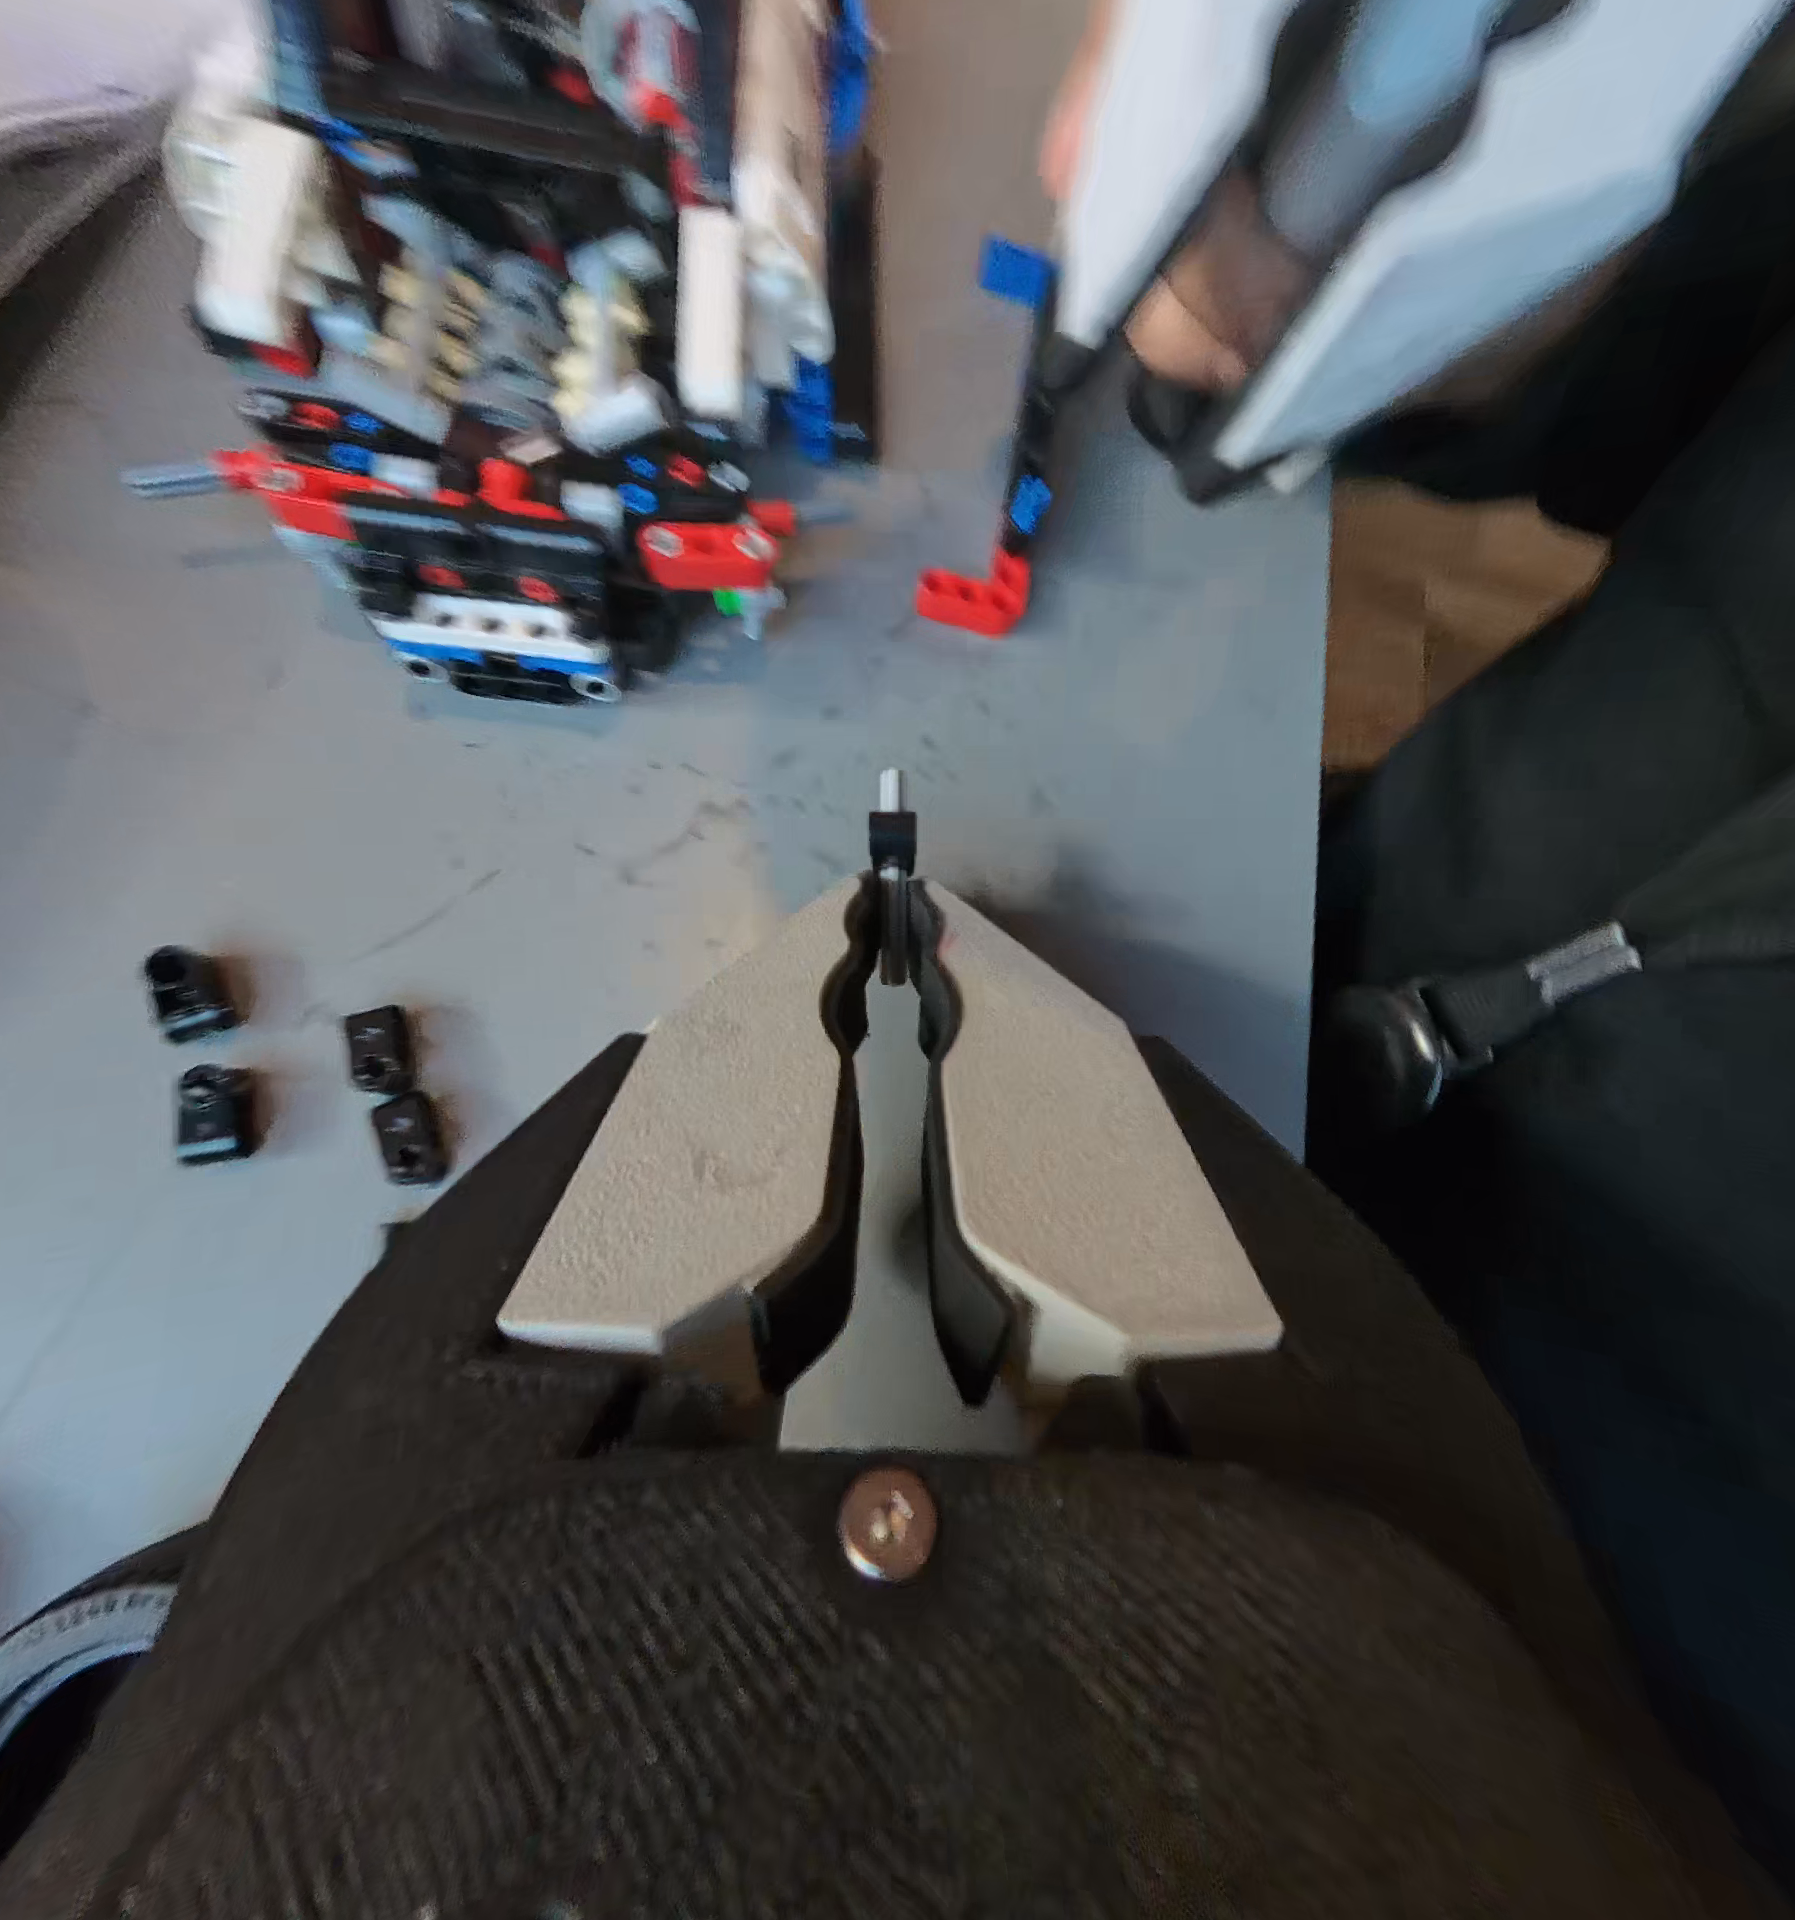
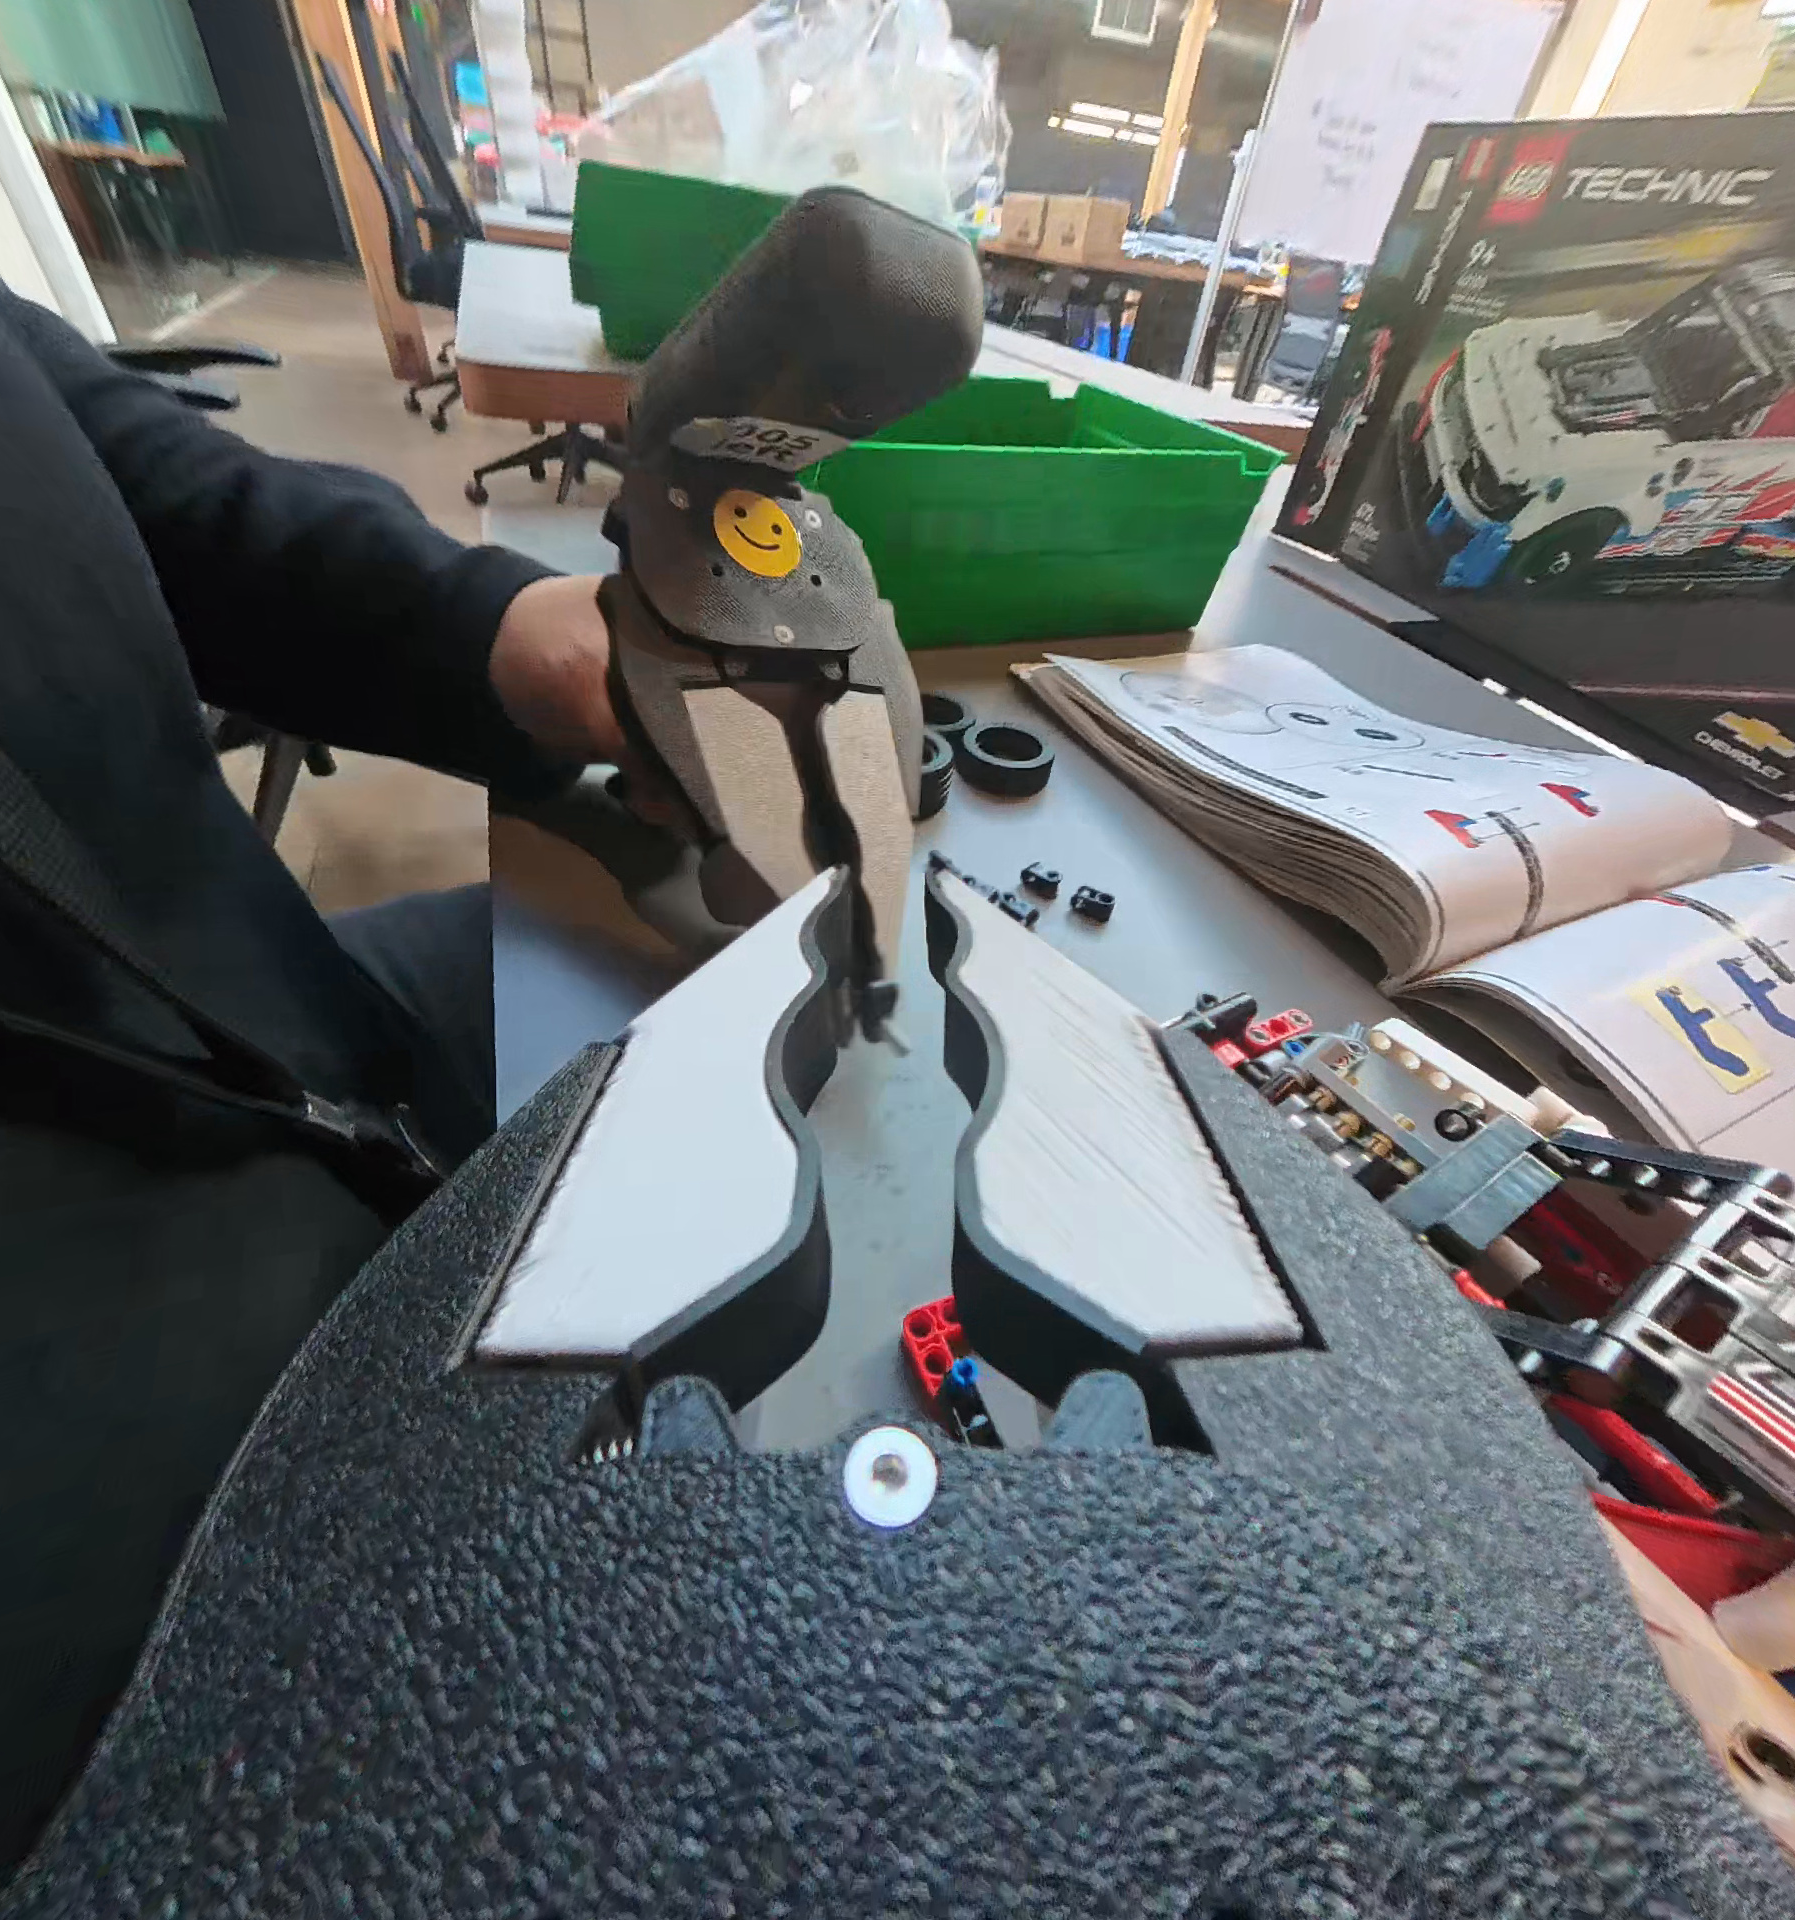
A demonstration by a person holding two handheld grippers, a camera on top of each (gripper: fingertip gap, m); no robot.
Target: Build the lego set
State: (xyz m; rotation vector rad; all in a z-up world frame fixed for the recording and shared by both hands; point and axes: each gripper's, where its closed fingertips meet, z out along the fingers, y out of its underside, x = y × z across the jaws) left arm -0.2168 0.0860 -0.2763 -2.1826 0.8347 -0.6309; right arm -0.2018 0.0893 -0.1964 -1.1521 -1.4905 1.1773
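Pinching a small black connector (image 1: 893, 836) on a grey axle, the left gripper (image 1: 894, 914) should hold level — right gripper (image 2: 882, 894) gapes, empty, ready to help.

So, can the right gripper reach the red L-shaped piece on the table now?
Probably yes: the right gripper is open and empty, and the red L-shaped piece lies in the open beside the model, uncovered.

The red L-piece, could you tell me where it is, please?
Left wrist view: the red L-piece lies on the table, right of the car build, beneath the right claw.
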